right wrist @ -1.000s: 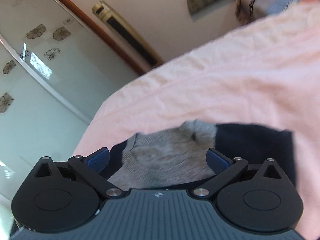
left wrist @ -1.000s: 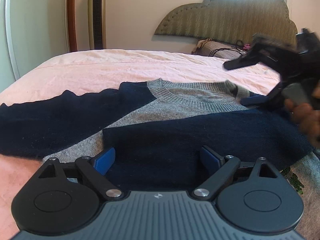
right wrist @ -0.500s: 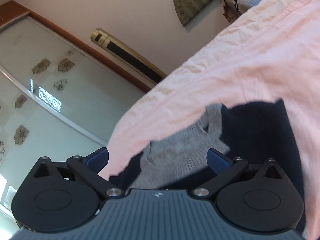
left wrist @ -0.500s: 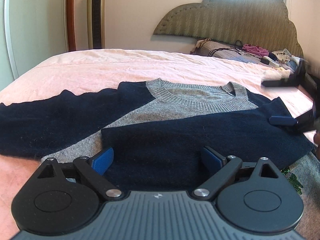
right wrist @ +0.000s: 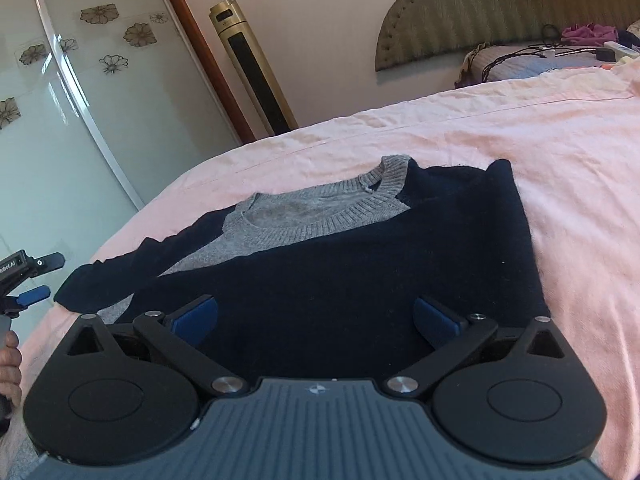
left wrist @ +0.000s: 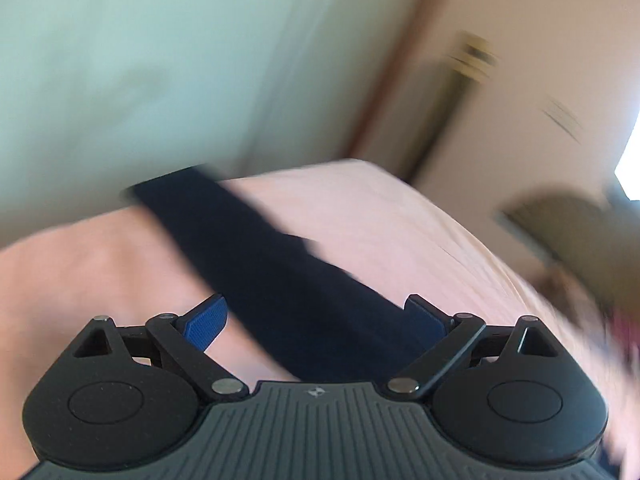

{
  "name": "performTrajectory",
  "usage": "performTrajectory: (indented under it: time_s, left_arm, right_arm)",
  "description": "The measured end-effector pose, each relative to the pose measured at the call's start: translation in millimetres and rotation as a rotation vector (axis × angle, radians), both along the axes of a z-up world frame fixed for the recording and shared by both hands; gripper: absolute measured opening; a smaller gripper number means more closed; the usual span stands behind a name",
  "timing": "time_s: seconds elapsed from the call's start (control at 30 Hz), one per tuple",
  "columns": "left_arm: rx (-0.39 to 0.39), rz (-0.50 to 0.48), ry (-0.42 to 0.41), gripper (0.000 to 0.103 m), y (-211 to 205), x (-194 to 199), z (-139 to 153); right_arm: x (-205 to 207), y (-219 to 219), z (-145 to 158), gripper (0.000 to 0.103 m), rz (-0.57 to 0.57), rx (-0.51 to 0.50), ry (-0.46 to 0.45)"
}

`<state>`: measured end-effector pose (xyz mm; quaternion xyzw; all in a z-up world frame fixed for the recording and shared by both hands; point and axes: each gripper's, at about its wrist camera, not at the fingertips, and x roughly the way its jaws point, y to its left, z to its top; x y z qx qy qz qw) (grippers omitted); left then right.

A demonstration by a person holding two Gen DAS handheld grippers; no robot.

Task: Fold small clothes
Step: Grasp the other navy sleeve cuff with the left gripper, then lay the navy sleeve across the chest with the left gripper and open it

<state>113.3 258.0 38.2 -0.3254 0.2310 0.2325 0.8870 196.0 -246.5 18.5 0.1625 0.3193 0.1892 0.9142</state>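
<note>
A grey and navy knit sweater (right wrist: 340, 248) lies flat on the pink bedsheet (right wrist: 560, 152), its right sleeve folded across the chest. My right gripper (right wrist: 316, 318) hovers open over the folded sleeve with nothing between its fingers. The left sleeve (right wrist: 120, 276) stretches out toward the bed's left edge. In the blurred left wrist view my left gripper (left wrist: 316, 318) is open above that navy sleeve (left wrist: 256, 260), which runs diagonally between the blue pads without being held. The left gripper (right wrist: 32, 284) also shows at the far left of the right wrist view, beside the sleeve's cuff.
A gold tower fan (right wrist: 256, 68) stands against the wall beyond the bed. A glass wardrobe door with flower decals (right wrist: 80, 92) lines the left side. The padded headboard (right wrist: 520, 12) and a pile of cables and clothes (right wrist: 560, 48) sit at the far right. A hand (right wrist: 10, 364) holds the left gripper.
The left gripper has swung left from over the sweater's body to above the outstretched left sleeve. The right gripper has levelled out and now looks over the folded sweater.
</note>
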Motion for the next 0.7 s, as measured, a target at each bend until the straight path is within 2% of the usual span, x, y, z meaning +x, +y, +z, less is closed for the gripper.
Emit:
performTrajectory:
  time_s: [0.07, 0.1, 0.13, 0.2, 0.23, 0.27, 0.3, 0.33, 0.37, 0.4, 0.43, 0.5, 0.57, 0.63, 0.7]
  left_arm:
    - [-0.172, 0.137, 0.017, 0.094, 52.8, 2.2, -17.5]
    - [-0.216, 0.135, -0.022, 0.097, 68.6, 3.5, -23.2]
    - [-0.237, 0.130, -0.036, 0.096, 79.1, 7.7, -24.2]
    - [-0.221, 0.127, -0.012, 0.096, 83.4, 21.1, -22.9]
    - [-0.194, 0.119, 0.006, 0.095, 81.7, 29.4, -21.7]
    - [-0.156, 0.105, 0.023, 0.086, 79.8, 36.2, -20.8]
    - [-0.093, 0.087, 0.060, 0.073, 74.3, 45.6, -20.7]
    - [-0.015, 0.080, 0.118, 0.043, 66.4, 55.5, -20.7]
    - [0.093, 0.089, 0.191, 0.022, 60.3, 63.0, -20.8]
    - [0.156, 0.081, 0.223, 0.018, 54.1, 67.6, -20.4]
    - [0.187, 0.062, 0.228, 0.008, 49.1, 68.8, -18.5]
    - [0.225, 0.055, 0.221, 0.007, 40.5, 69.5, -11.2]
    - [0.296, 0.013, 0.170, 0.007, 18.9, 67.7, 5.6]
    - [0.367, -0.074, 0.100, 0.007, -18.6, 66.7, 24.1]
    - [0.432, -0.209, 0.024, 0.007, -69.8, 61.6, 37.1]
  right_arm:
    - [-1.3, 0.0, -0.1, 0.103, 0.001, -0.003, -0.003]
    - [-1.3, -0.8, -0.6, 0.103, 0.000, 0.002, -0.004]
    - [-1.2, -2.2, -1.1, 0.103, -0.002, 0.012, -0.005]
    - [-1.6, -4.3, -2.5, 0.103, -0.007, 0.034, -0.006]
    - [-1.2, -4.8, -3.1, 0.103, -0.009, 0.041, -0.007]
    - [-0.9, -5.2, -3.4, 0.103, -0.010, 0.046, -0.006]
    - [-0.5, -5.0, -3.5, 0.103, -0.012, 0.047, -0.006]
    - [-0.2, -4.6, -3.7, 0.103, -0.013, 0.046, -0.007]
    - [-0.2, -4.9, -3.7, 0.103, -0.012, 0.046, -0.007]
    - [0.3, -4.6, -3.9, 0.103, -0.013, 0.045, -0.007]
    - [0.3, -4.6, -3.8, 0.103, -0.012, 0.045, -0.006]
    - [0.3, -4.6, -3.9, 0.103, -0.012, 0.045, -0.006]
    - [0.3, -4.8, -3.9, 0.103, -0.012, 0.045, -0.007]
    - [0.3, -4.8, -4.0, 0.103, -0.012, 0.047, -0.007]
    - [0.3, -4.5, -3.9, 0.103, -0.012, 0.045, -0.007]
